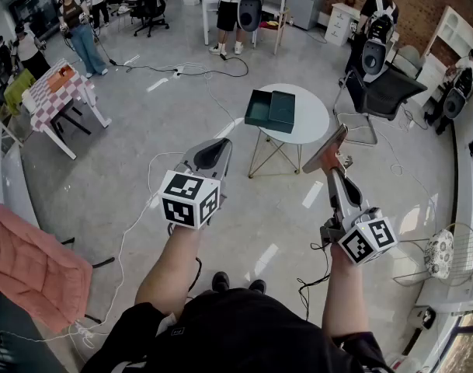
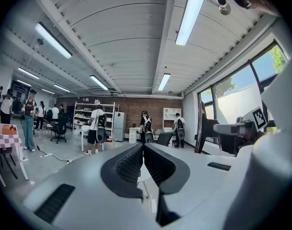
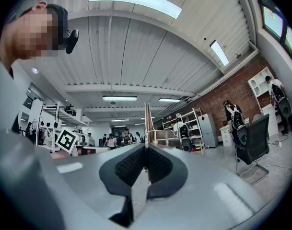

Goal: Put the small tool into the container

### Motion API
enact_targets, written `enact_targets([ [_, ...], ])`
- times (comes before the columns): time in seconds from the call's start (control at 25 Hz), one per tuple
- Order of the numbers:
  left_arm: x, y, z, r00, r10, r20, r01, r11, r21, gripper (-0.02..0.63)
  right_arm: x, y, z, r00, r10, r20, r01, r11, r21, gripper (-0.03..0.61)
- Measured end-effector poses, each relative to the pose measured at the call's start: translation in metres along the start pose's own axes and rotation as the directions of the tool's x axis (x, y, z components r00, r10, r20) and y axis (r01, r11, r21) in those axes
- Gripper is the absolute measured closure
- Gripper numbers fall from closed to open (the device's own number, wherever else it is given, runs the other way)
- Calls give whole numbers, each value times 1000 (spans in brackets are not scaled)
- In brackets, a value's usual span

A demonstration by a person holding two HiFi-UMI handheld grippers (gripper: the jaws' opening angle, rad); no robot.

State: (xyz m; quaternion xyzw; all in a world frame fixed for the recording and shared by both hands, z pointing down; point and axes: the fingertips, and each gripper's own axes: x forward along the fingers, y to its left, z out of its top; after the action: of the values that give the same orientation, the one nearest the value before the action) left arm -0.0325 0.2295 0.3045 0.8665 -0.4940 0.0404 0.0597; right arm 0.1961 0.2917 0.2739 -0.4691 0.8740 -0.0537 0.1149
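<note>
The round white counter (image 1: 312, 121) stands on the floor ahead of the person, and everything below is placed from it. On its top, toward the left side, sits the dark green container (image 1: 271, 109), open, with two flat halves side by side; what lies inside cannot be made out.

The right gripper (image 1: 332, 171) is in the air on the near right side of the counter, apart from it. Its jaws are pressed together on the small tool (image 1: 329, 150), a thin flat reddish-brown piece that sticks up and out past the tips. In the right gripper view this gripper (image 3: 146, 147) shows the tool (image 3: 147, 123) only edge-on, as a narrow upright strip; its lower end is hidden between the pads, and its kind is hard to tell.

The left gripper (image 1: 213, 152) is near the counter's near left side, also off it. In the left gripper view its jaws (image 2: 143, 147) meet at the tips with nothing between them.

A black chair (image 1: 384, 92) stands just right of the counter.
</note>
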Motion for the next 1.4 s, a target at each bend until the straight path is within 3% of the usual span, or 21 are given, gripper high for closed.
enact_targets([
  [0.36,-11,26,1,1000,19,4,-19,1000,2,600,19,14,-6,1000,-4,-7,4,1000,21,568],
  [0.64,-32,51,-2,1000,12,13,-12,1000,-5,600,30,29,-11,1000,-23,14,21,995,97,568],
  [0.96,-41,71,-15,1000,-8,2,8,1000,-15,600,45,55,-22,999,-42,-5,43,998,49,568],
  [1.4,-9,106,-19,999,35,-14,-35,999,-12,600,82,26,-35,999,-47,-23,48,997,58,566],
])
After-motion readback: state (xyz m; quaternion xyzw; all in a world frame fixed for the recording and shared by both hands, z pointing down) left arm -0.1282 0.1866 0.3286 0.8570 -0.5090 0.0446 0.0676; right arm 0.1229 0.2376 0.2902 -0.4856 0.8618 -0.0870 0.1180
